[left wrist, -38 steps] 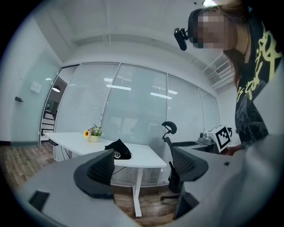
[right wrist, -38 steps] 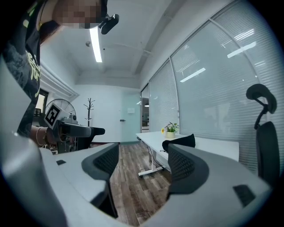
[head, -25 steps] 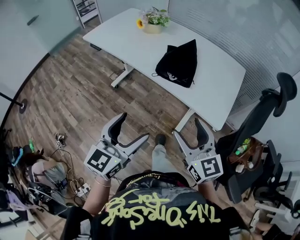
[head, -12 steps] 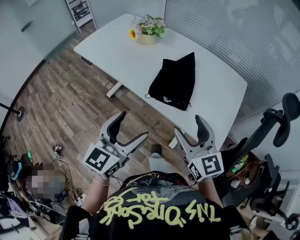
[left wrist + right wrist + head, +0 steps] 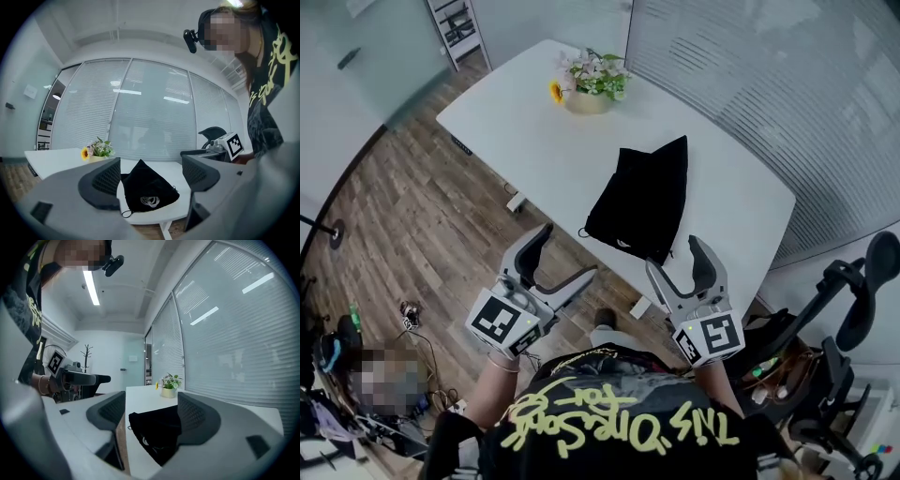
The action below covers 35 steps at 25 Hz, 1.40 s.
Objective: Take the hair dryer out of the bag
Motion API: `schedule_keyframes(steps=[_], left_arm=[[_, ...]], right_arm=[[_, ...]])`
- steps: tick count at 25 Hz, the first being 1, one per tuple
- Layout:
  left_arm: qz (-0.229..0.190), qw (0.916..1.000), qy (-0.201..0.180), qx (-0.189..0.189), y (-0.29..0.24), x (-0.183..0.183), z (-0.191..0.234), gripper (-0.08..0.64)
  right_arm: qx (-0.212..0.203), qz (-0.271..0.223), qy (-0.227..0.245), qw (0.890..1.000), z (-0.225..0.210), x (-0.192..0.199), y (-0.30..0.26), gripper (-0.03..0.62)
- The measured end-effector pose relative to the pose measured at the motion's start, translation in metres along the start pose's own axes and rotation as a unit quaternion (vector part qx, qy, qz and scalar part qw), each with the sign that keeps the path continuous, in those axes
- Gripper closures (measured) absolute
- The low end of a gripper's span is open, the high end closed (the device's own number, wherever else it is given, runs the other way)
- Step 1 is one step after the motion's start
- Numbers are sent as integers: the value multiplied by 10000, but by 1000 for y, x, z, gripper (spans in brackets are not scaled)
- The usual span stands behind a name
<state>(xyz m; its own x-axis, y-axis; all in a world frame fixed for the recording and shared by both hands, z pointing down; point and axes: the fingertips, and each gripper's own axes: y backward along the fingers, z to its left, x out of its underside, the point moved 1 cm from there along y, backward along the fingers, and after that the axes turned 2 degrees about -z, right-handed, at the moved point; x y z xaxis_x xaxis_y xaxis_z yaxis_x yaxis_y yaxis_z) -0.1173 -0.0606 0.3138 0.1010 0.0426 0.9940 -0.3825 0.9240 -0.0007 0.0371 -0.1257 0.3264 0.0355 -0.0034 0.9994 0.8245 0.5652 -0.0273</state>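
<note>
Both agape — left tongs [image 5: 569, 250], right tongs [image 5: 673, 253] — bag [image 5: 639, 197] near table [image 5: 534, 141] edge

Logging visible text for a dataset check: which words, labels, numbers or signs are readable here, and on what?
"This One Song for", roughly, in yellow script seen upside down: the person's black shirt.
White mark on the black cloth bag: too small to read.
Square markers on the left gripper and right gripper: patterns only, no letters.
</note>
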Motion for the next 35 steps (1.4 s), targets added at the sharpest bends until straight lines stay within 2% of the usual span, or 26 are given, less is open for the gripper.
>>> schedule_keyframes(steps=[12, 24, 29, 32, 35], left_arm=[[145, 9999, -34, -37, -54, 0, 25, 156], [144, 9996, -61, 251, -77, 8, 38, 156], [153, 9979, -72, 622, -82, 8, 44, 156], [158, 9942, -3, 1066, -87, 10, 45, 156], [433, 9862, -36, 1596, -93, 15, 47, 156]], right_arm=[[1, -21, -69, 10000, -51, 3, -37, 263], [152, 116, -117, 9997, -71, 16, -49, 262], [411, 182, -149, 9989, -70, 17, -49, 262], [633, 245, -147, 9976, -67, 19, -48, 262], [940, 221, -223, 9951, -67, 18, -54, 264]])
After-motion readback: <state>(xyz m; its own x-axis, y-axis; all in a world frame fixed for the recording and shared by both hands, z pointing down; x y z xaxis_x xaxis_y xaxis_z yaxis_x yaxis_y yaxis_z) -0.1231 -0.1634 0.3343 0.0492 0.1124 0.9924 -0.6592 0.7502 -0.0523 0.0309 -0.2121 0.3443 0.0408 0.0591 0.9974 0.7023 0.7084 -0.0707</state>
